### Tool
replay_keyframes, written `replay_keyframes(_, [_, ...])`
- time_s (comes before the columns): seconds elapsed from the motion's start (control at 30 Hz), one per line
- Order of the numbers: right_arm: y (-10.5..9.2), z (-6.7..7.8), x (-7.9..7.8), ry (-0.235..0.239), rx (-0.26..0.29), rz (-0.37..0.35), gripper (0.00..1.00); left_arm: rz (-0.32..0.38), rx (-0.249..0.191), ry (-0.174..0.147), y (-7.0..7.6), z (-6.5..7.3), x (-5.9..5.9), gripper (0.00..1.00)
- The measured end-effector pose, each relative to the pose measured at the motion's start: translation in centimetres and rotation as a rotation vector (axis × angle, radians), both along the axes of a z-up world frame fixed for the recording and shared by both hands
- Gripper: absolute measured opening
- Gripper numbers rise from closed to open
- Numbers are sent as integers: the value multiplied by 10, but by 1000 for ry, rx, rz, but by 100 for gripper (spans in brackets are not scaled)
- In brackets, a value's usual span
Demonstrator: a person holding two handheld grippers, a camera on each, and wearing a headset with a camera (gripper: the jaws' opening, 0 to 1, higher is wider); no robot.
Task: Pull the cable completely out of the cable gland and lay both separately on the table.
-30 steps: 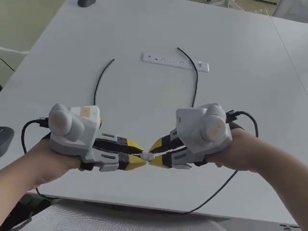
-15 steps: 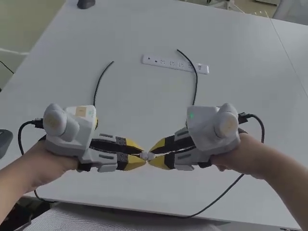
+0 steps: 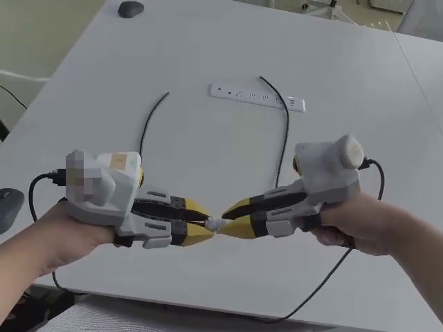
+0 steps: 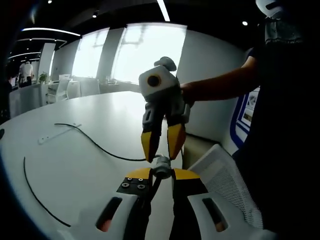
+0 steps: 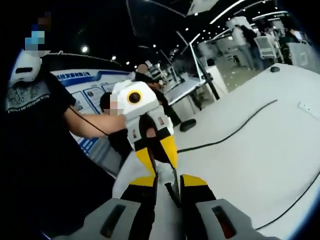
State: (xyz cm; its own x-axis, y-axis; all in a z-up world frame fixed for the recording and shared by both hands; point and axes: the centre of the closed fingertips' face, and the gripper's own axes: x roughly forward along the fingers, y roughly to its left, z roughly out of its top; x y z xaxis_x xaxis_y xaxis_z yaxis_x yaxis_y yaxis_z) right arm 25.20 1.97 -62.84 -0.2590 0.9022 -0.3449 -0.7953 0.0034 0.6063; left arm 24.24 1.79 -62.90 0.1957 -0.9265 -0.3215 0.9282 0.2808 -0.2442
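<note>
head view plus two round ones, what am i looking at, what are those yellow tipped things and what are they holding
No robot: a person holds a two-jaw gripper in each hand. The head view is from a headset camera looking down at the white table. Each round picture is from a fisheye camera on one gripper, looking along its own yellow-tipped jaws at the other gripper. The left gripper clamps a pale cable gland; the right gripper pinches the black cable beside it, which trails across the table. Also lying there: a power strip, a loose black wire and a mouse.
</note>
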Motion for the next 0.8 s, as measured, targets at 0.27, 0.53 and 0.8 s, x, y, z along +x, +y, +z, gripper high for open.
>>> replay_keyframes(0.27, [1, 1, -6, 173, 47, 21, 10, -12, 1, -22, -2, 2, -1, 15])
replay_keyframes(0.53, [2, -1, -19, 240, 57, 48, 9, -23, 6, -27, -5, 2, -3, 15])
replay_keyframes(0.8, [1, -1, -19, 203, 31, 57, 7, -25, 10, 16, -5, 0, -3, 14])
